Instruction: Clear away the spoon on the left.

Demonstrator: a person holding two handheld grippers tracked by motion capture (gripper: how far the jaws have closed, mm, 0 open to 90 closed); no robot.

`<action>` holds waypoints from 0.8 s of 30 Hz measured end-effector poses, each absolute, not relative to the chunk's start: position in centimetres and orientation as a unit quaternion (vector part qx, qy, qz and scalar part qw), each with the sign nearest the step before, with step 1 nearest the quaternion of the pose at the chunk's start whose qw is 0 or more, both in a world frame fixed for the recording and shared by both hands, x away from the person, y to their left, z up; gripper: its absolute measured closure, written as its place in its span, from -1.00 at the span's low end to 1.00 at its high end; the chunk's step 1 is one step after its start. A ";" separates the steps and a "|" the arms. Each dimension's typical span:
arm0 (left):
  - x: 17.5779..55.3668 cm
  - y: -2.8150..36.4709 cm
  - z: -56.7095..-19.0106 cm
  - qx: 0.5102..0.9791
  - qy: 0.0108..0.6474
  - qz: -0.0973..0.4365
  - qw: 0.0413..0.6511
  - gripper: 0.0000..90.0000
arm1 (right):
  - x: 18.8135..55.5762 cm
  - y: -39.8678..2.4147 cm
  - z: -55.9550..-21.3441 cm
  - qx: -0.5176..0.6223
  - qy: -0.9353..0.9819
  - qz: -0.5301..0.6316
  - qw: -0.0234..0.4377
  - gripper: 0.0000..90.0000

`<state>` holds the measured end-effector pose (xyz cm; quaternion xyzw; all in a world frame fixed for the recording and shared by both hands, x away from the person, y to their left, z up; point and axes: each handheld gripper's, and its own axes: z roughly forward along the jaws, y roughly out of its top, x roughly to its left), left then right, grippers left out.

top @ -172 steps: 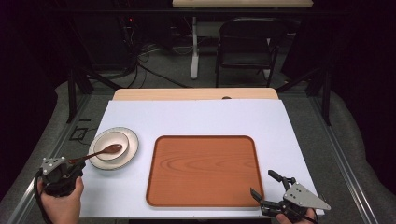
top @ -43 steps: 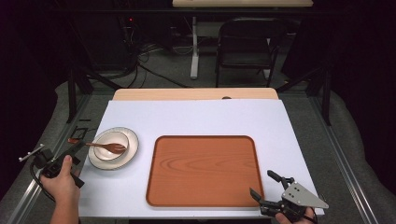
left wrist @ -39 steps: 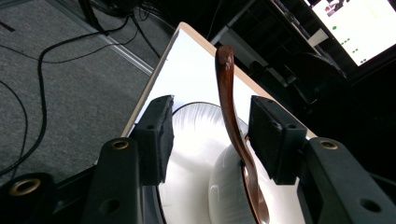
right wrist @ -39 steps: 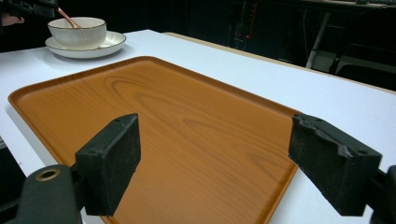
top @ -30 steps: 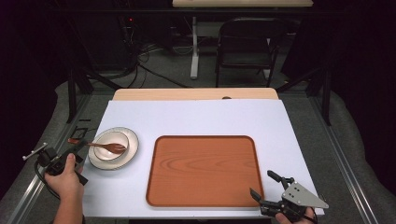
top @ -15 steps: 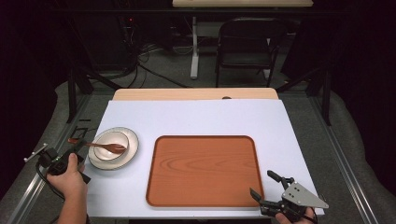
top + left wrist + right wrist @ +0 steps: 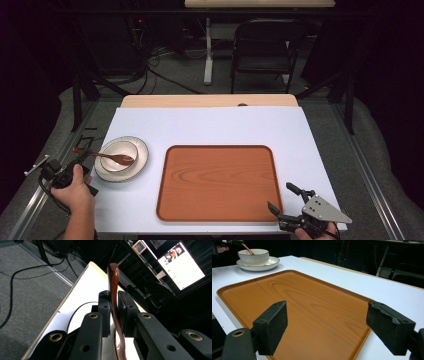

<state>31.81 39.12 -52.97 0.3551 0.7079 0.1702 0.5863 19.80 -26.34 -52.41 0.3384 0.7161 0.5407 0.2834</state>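
The left gripper point(image 7: 80, 159), jaws clamped on the wooden spoon's point(image 7: 111, 157) handle, had shifted slightly toward the table since half a second before. The spoon's head lay in the bowl point(image 7: 120, 152) on the plate point(image 7: 137, 165), at nine o'clock of the tray point(image 7: 218, 182). The right gripper point(image 7: 286, 200) stayed spread wide at five o'clock.

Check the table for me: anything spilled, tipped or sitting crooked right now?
Nothing stands out. The bowl sits upright on its saucer, the tray lies flat and square to the table edge, and no spill shows. The spoon slants into the bowl only because the left gripper holds its handle.
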 end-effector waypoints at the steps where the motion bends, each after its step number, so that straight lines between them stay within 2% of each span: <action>1: 31.8 39.1 -52.9 0.353 0.706 0.165 0.591 0.83 | 19.8 -26.4 -52.4 0.337 0.717 0.540 0.285 -0.62; 24: 31.5 39.2 -51.1 0.366 0.690 0.173 0.600 0.87 | 19.8 -26.3 -52.4 0.339 0.716 0.541 0.284 -0.62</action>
